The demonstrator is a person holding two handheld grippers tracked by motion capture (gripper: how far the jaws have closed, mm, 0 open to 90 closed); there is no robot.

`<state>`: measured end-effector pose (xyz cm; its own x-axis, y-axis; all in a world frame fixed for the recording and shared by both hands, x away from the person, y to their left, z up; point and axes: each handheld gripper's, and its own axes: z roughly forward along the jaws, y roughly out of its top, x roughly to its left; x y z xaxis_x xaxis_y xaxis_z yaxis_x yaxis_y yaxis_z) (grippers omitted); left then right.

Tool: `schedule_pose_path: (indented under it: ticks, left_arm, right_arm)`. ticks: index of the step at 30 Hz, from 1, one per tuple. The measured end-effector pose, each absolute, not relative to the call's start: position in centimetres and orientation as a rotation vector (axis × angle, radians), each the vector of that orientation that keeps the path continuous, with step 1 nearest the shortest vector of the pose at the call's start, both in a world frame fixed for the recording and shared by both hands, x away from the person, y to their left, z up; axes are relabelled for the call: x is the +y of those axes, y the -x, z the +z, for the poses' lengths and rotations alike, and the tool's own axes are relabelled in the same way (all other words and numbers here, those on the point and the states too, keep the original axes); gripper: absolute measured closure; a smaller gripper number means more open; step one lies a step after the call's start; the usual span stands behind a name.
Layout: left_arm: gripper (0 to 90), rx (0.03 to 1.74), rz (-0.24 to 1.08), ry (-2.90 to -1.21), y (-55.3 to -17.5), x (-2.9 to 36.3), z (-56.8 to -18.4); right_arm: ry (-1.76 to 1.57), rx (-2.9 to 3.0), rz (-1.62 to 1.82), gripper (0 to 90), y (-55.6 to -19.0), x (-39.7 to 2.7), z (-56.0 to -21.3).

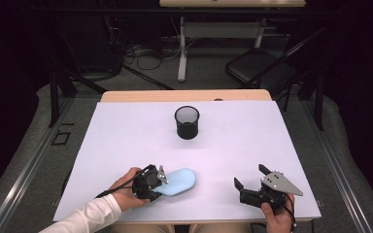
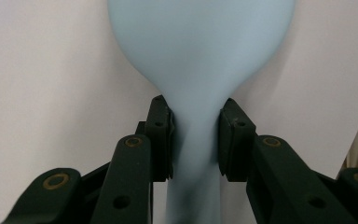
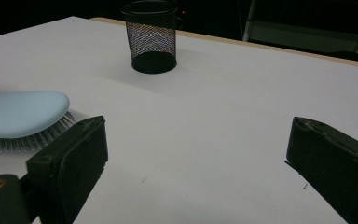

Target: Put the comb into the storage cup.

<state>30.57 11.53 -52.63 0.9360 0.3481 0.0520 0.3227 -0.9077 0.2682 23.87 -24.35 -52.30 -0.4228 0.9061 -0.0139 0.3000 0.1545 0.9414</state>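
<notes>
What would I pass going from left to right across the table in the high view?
Left gripper, clamped on the handle of the pale blue hairbrush → black mesh cup, farther back → right gripper, open with nothing between its jaws.

One light blue hairbrush [image 1: 178,181], one black mesh cup [image 1: 187,122], two hand-held grippers [image 1: 151,182] [image 1: 249,181]

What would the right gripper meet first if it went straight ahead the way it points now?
Probably nothing close: the right gripper, jaws open, faces bare white table. The black mesh cup stands far ahead, left of centre, and the light blue hairbrush lies off left, so depth decides.
</notes>
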Motion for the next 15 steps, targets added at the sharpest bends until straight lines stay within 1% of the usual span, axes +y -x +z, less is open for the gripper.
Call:
schedule_pose_path:
  ticks: [15]
  left_arm:
    - [69.9,0.529,0.141,-2.803,-30.82,11.95,-52.55]
  right_arm:
    - [-1.147,1.828,1.268,4.9,-23.91,-24.34,-52.32]
